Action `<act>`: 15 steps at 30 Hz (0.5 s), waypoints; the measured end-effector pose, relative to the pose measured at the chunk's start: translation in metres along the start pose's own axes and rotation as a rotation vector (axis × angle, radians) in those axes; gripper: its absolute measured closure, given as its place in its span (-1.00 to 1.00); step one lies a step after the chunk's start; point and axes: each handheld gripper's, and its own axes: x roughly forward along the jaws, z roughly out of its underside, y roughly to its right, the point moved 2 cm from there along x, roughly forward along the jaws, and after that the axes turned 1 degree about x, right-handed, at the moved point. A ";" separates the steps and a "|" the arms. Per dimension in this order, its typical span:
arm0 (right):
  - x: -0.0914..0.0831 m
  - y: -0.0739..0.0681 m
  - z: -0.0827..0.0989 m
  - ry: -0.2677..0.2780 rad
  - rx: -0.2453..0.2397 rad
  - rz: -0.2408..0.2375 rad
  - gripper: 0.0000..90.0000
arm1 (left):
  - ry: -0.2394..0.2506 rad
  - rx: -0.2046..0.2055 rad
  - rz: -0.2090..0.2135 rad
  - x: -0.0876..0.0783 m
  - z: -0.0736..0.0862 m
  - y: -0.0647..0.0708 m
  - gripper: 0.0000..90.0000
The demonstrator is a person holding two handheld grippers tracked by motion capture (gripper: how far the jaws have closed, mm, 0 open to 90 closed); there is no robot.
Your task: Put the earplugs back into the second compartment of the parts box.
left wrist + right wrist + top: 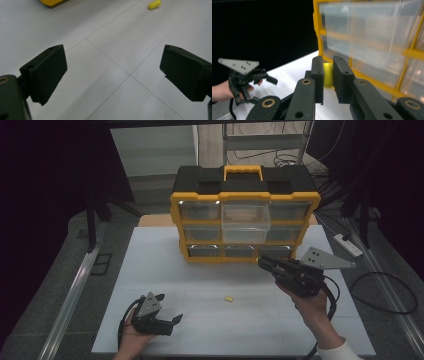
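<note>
A yellow and black drawer organizer [245, 195] stands at the back of the white table [165, 270]; its clear top-middle drawer [245, 217] sticks out. My right gripper [261, 261] is raised just in front of the cabinet's lower right corner. In the right gripper view, that gripper [328, 65] is shut on a small yellow piece [327, 75], close to the clear drawers [362, 27]. A second small yellow piece [228, 298] lies loose on the table. My left gripper [170, 307] rests open at the front left, jaws wide apart over bare table [113, 60], with the loose yellow piece [154, 4] farther ahead.
A white power strip [348, 245] and a looped black cable [385, 292] lie on the floor to the right of the table. Metal rails run along both sides. Dark curtains surround the area. Bare table lies between the grippers.
</note>
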 end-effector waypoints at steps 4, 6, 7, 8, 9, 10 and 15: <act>-0.001 0.002 -0.018 0.028 -0.010 0.008 0.77 | 0.003 0.000 0.000 0.000 0.000 0.000 -0.83; -0.001 0.003 -0.027 0.040 -0.016 0.014 0.77 | 0.000 0.001 0.000 0.000 0.000 0.000 -0.83; -0.001 0.004 -0.031 0.045 -0.018 0.016 0.77 | 0.000 0.001 0.001 0.000 0.000 0.000 -0.83; 0.000 0.005 -0.035 0.050 -0.018 0.018 0.77 | 0.000 0.001 0.001 0.000 0.000 0.000 -0.83; 0.000 0.005 -0.037 0.052 -0.017 0.021 0.77 | -0.001 0.001 0.000 0.000 0.000 0.000 -0.83; 0.001 0.006 -0.042 0.056 -0.016 0.021 0.77 | -0.002 0.002 0.001 0.000 0.000 0.000 -0.83; 0.006 0.009 -0.057 0.064 -0.011 0.028 0.77 | -0.003 0.004 0.002 0.000 0.000 0.000 -0.83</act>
